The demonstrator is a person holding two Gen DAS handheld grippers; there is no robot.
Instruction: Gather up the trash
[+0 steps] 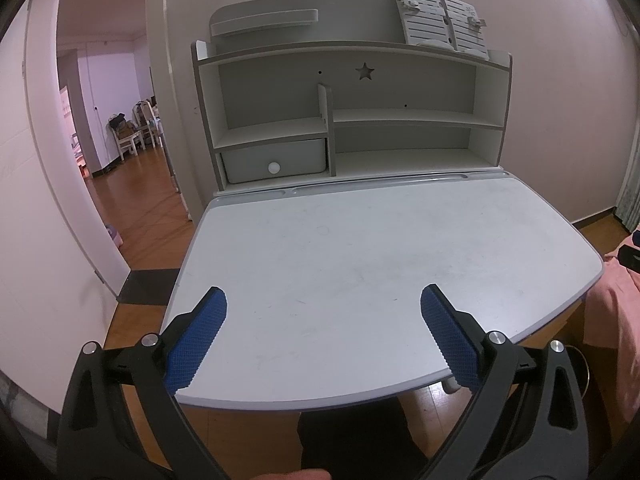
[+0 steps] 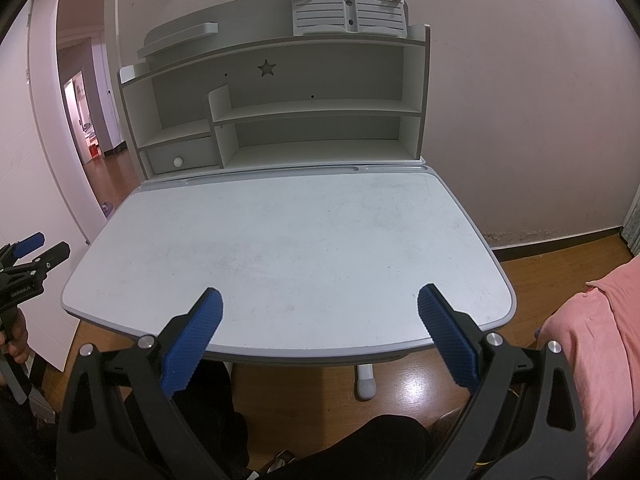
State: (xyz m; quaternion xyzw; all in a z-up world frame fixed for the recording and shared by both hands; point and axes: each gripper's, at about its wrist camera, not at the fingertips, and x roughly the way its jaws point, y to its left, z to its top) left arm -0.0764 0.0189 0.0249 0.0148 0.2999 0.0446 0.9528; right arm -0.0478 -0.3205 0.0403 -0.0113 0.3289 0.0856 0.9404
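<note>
No trash shows in either view. My left gripper (image 1: 323,304) is open and empty, its blue pads over the near edge of a white desk top (image 1: 360,248). My right gripper (image 2: 319,304) is open and empty, held over the same desk's (image 2: 300,232) front edge. The left gripper also shows in the right wrist view (image 2: 32,248) at the far left, beside the desk's left side.
A white hutch (image 1: 352,120) with shelves and a drawer (image 1: 274,159) stands at the back of the desk. A folded book stand (image 2: 348,12) lies on top. An open doorway (image 1: 116,140) is to the left. A pink blanket (image 2: 600,352) is on the right. Wooden floor lies below.
</note>
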